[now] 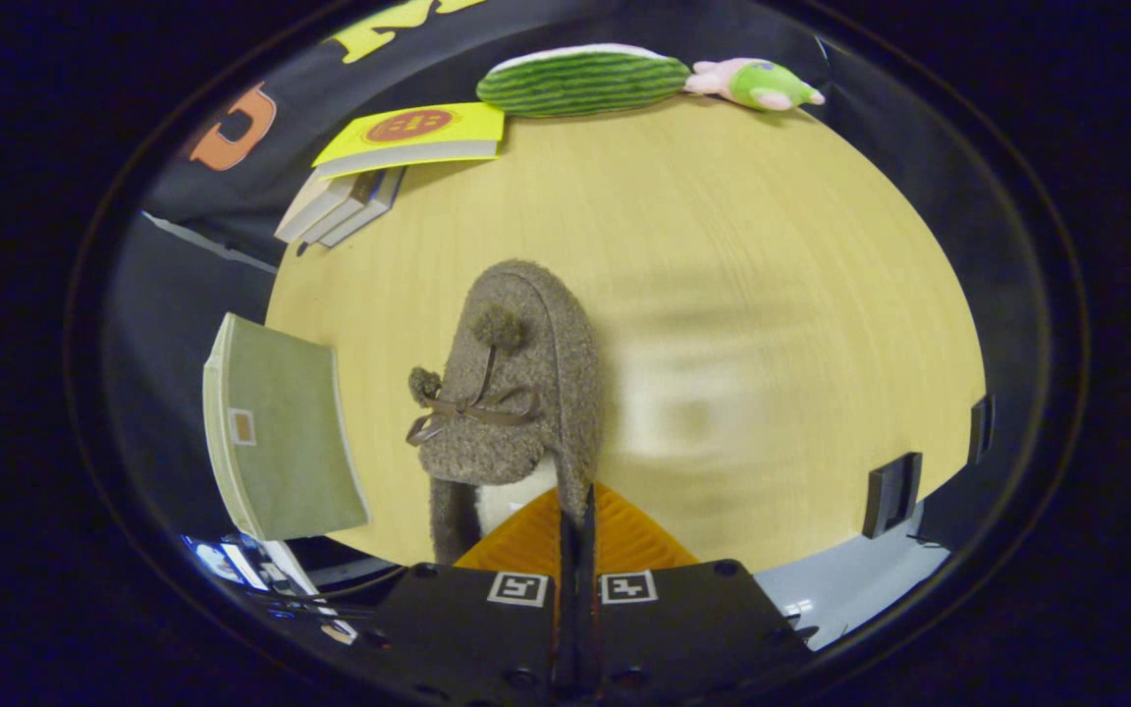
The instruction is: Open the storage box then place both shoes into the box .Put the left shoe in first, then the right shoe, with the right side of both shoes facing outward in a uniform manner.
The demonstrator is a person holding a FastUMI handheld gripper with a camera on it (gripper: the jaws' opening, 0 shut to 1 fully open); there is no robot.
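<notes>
Shoe (516,393), a grey-brown fuzzy slipper with a brown bow and two pompoms, hangs over the worktop (723,245), its heel edge pinched in the gripper (575,520). The orange jaws stand closed together on that thin edge. A green book (281,432) lies beside the shoe. Beyond it, stacked books (379,162), a striped green plush (580,79) and a pink-green toy (757,83) sit at the far edge

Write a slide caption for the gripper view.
Claw shut on a fuzzy brown slipper, held above the wooden table.
</notes>
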